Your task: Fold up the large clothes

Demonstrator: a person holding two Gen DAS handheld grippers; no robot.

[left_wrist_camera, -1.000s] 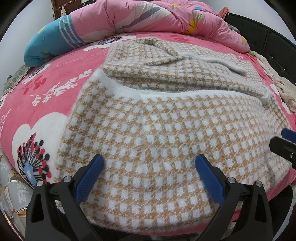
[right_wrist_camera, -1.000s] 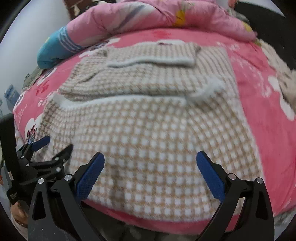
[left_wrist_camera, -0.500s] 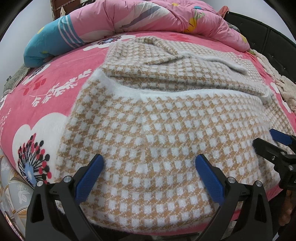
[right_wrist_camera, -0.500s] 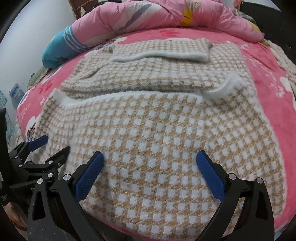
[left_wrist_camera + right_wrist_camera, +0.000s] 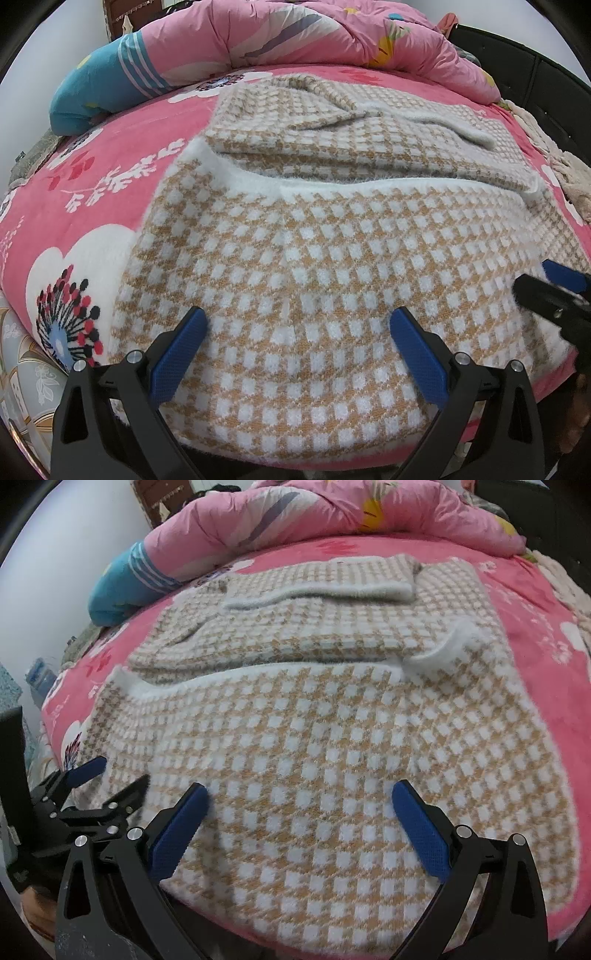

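Note:
A tan-and-white checked knit sweater (image 5: 314, 251) (image 5: 332, 746) lies flat on the pink bed, its sleeves folded across the far part and a fluffy white cuff (image 5: 447, 653) sticking up at the right. My left gripper (image 5: 295, 336) hovers open over the near hem, towards its left side. My right gripper (image 5: 299, 812) stands open over the hem further right. Each gripper shows in the other's view: the right one (image 5: 554, 288) at the right edge, the left one (image 5: 107, 775) at the lower left. Nothing is between either pair of fingers.
A rolled pink quilt (image 5: 295, 33) with a blue striped end (image 5: 103, 88) lies along the far side of the bed. The pink floral bedspread (image 5: 74, 206) shows to the left. A beige fringed cloth (image 5: 569, 177) lies at the right, by a dark headboard (image 5: 535, 74).
The right gripper has moved forward and lower over the sweater's near hem, closer to the left one. The left gripper has hardly moved. Both stay open.

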